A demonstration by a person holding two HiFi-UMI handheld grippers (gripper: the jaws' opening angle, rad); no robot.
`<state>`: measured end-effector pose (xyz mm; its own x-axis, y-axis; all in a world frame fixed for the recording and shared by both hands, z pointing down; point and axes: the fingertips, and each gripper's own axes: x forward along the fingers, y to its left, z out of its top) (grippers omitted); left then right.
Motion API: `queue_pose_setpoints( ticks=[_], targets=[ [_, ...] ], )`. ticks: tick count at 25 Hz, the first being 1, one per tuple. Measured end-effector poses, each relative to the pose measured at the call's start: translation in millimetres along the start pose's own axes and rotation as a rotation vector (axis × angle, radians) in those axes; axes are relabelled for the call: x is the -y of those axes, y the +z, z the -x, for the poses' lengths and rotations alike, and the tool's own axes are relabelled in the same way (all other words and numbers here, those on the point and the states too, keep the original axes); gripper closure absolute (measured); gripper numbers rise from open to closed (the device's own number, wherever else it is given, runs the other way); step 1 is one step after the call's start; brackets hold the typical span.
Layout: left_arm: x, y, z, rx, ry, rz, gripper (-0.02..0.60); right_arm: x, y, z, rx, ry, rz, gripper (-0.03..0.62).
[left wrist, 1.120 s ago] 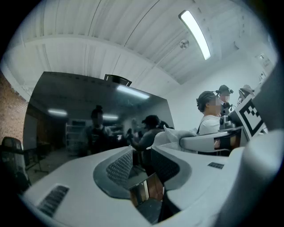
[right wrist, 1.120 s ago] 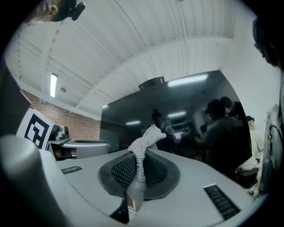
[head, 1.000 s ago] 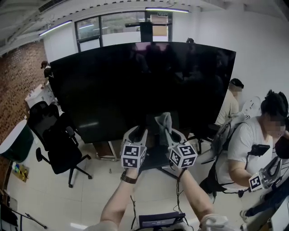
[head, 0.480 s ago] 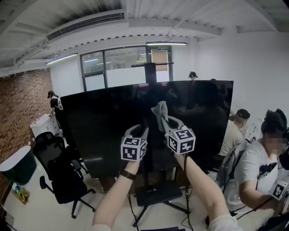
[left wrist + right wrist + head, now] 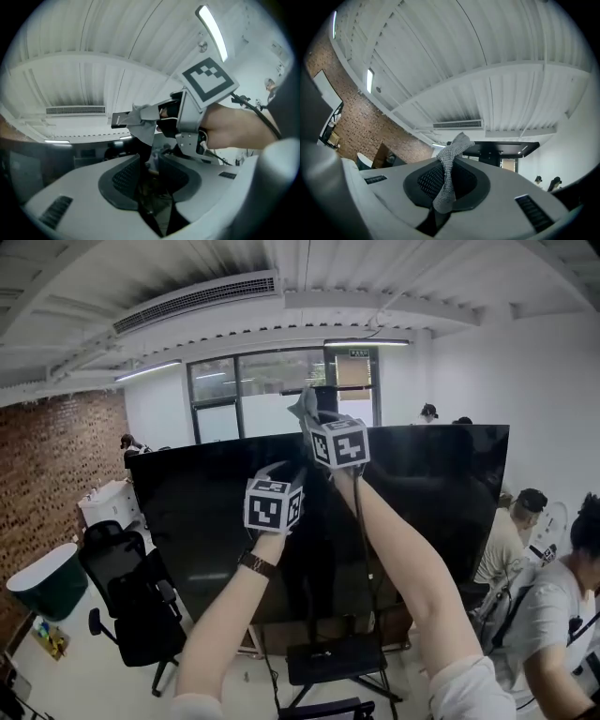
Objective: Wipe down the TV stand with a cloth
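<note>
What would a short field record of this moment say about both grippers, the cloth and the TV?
left gripper: jaws slightly apart, nothing between them
right gripper: shut on the grey cloth, raised higher than the left gripper
cloth position: near the TV's top edge in the head view; contact cannot be told
TV: large dark screen
TV stand: dark base on the floor, well below both grippers
nearby: black office chair at left
</note>
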<state>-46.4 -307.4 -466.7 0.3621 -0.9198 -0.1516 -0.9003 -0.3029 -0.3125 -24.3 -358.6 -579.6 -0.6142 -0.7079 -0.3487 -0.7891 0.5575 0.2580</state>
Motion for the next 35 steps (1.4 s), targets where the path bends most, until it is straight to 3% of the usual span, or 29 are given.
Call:
queue_pose_setpoints(
  ticks=[5, 7, 12, 14, 16, 22, 25, 28, 33, 35],
  targets=[
    [-6.4, 15.1, -20.5, -0.022, 0.023, -0.042, 0.446, 68.3, 2.5, -8.7, -0.062, -0.069, 0.046, 0.571],
    [-14.7, 11.7, -21.0, -0.027, 0.049, -0.076, 0.445, 101.2, -1.3, 0.9, -0.08, -0.124, 0.048, 0.571],
    [-23.0, -8.9, -19.5, -0.049, 0.057, -0.074, 0.445, 187.8, -23.5, 41.0, -0.129, -0.301, 0.004, 0.571],
    [-30.7, -13.0, -22.6, -0.045, 0.055, -0.079, 0.445, 200.9, -22.1, 44.8, -0.11, -0.334, -0.013, 0.571],
    [-42.1, -17.0, -26.5, -0.045, 0.055, -0.083, 0.445, 182.2, -14.2, 29.5, -0.071, -0.309, -0.014, 0.571],
    [-49.0, -29.1, -38.3, -0.057, 0.052, -0.066, 0.445, 36.5, 6.4, -49.6, -0.015, -0.04, 0.045, 0.571],
    [-47.8, -38.1, -45.2, -0.065, 0.047, -0.061, 0.445, 18.1, -1.9, -71.9, -0.036, -0.022, 0.089, 0.571],
    [-41.6, -52.9, -49.4, -0.084, 0.036, -0.061, 0.445, 68.9, -14.3, -63.3, -0.062, -0.105, 0.097, 0.571],
    [-48.0, -73.5, -52.3, -0.113, 0.041, -0.087, 0.445, 203.4, -27.7, -4.8, -0.131, -0.351, 0.119, 0.571],
    [-48.0, -78.9, -51.8, -0.102, 0.053, -0.08, 0.445, 227.7, -28.5, 16.9, -0.12, -0.405, 0.134, 0.571]
  ],
)
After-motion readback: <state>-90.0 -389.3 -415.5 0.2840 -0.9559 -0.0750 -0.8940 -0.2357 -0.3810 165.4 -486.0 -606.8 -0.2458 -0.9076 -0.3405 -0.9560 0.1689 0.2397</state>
